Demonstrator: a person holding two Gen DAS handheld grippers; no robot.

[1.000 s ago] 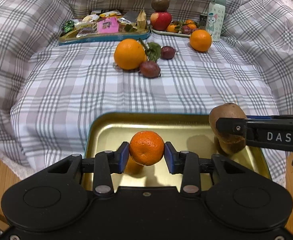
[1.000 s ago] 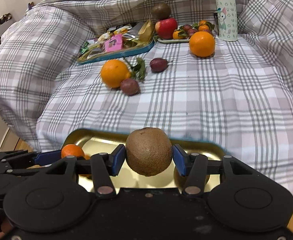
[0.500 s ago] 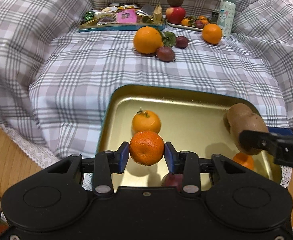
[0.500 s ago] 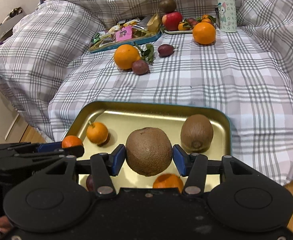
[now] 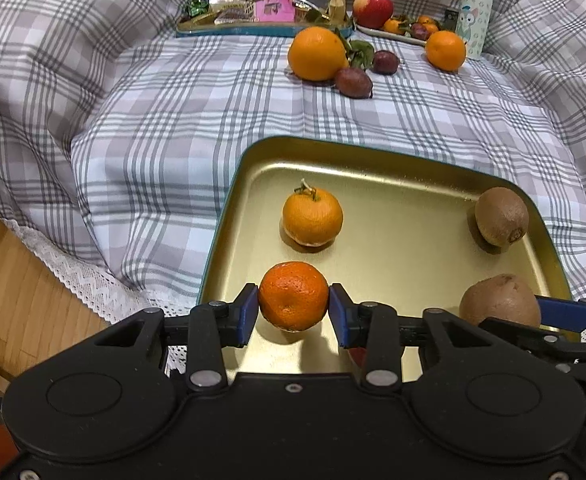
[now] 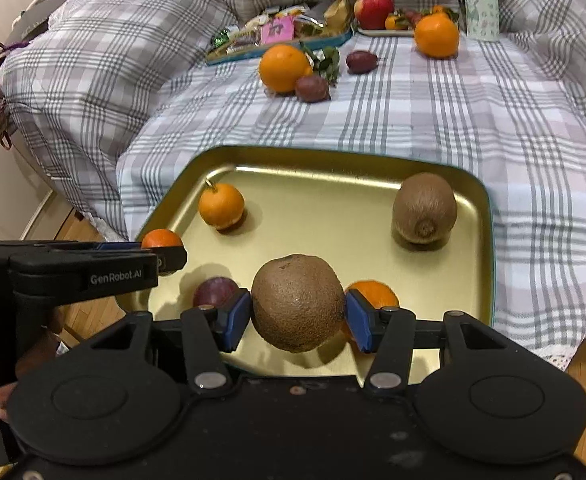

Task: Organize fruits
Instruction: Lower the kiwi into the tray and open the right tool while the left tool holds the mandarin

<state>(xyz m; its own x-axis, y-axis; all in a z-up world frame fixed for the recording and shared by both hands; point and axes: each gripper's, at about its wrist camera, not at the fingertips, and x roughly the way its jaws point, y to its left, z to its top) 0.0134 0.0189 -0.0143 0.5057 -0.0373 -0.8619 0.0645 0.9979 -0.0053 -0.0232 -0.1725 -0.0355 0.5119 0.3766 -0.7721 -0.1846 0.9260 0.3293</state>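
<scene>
A gold tray (image 5: pixel 397 176) (image 6: pixel 325 156) lies at the near edge of the checked bedspread. My left gripper (image 5: pixel 294 307) is shut on a mandarin (image 5: pixel 294 295) (image 6: pixel 161 238) over the tray's near left part. My right gripper (image 6: pixel 297 314) is shut on a kiwi (image 6: pixel 297 300) (image 5: pixel 500 305) over the tray's near middle. In the tray lie a stemmed mandarin (image 5: pixel 312 216) (image 6: pixel 221 205), a second kiwi (image 5: pixel 501 216) (image 6: pixel 425 208), a purple fruit (image 6: pixel 214 291) and another mandarin (image 6: pixel 373 293).
On the bedspread beyond the tray lie a large orange (image 5: pixel 317 53), two purple fruits (image 5: pixel 353 82), and a second orange (image 5: pixel 445 50). At the back stand a snack tray (image 5: pixel 261 30), a plate with an apple (image 5: pixel 373 11), and a bottle (image 5: pixel 475 14). Wooden floor (image 5: pixel 25 300) lies at left.
Both grippers pulled back and rose with their fruit still held, so the whole tray and the fruit lying in it came into view.
</scene>
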